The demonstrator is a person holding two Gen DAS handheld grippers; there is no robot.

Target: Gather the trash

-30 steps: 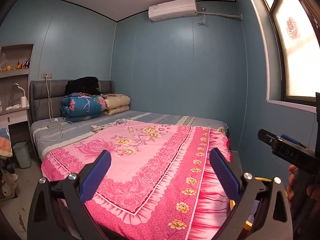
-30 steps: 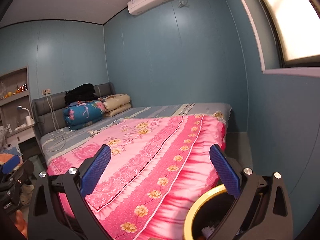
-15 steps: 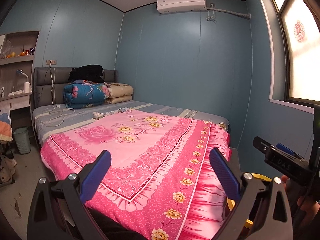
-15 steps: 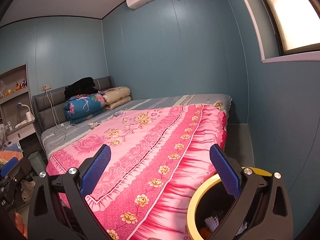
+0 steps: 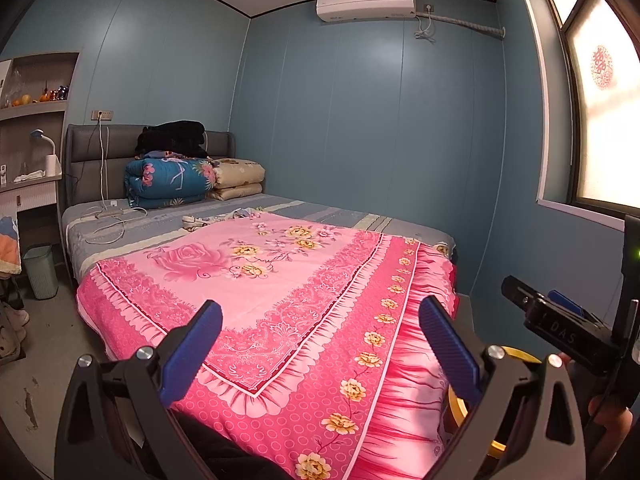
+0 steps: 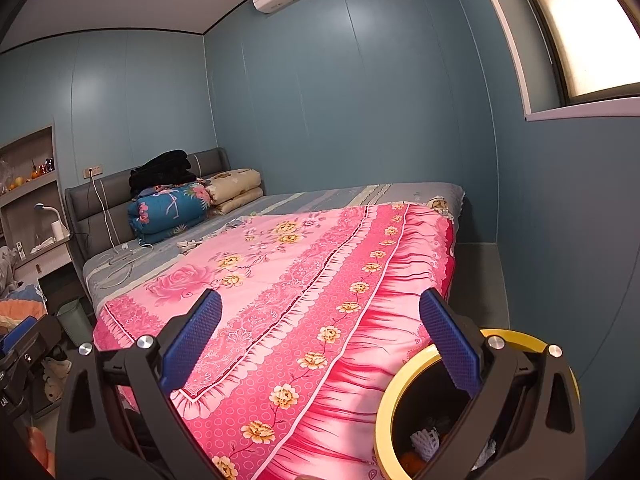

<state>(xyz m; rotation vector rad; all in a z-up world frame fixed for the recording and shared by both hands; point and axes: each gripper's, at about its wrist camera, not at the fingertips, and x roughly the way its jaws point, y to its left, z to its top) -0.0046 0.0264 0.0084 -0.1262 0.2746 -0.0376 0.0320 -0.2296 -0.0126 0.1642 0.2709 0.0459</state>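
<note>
Both views have pulled back and tipped down over the last second, so the bed sits lower and further off, and far more of the yellow-rimmed bin (image 6: 404, 384) has come into the right wrist view than before.

At the far left of the left wrist view a wall shelf (image 5: 36, 106) holds small items, with a white lamp (image 5: 46, 148) on the ledge under it. Below, on the floor beside the bed, stands a pale green waste basket (image 5: 40, 270). White charging cables (image 5: 108, 220) trail over the grey sheet near the headboard. A folded blue floral quilt (image 5: 168, 178) is stacked there with a black garment (image 5: 172, 138) on top and a beige folded quilt (image 5: 238, 178) touching its right side. A pink floral bedspread (image 5: 280, 300) covers the near part of the bed (image 5: 400, 226).

The left claw (image 5: 320, 344) hangs above the bedspread's near edge, blue pads spread wide, with nothing between them. An air conditioner (image 5: 366, 0) is mounted high on the far wall. The right claw (image 6: 320, 344) is likewise spread wide and empty, its right finger over the bin's rim. That bin stands on the floor, close against the bedspread's hanging frill, between bed and window wall, and crumpled white and orange trash (image 6: 424, 446) lies inside it. A window (image 5: 600, 100) glows at the far right.
</note>
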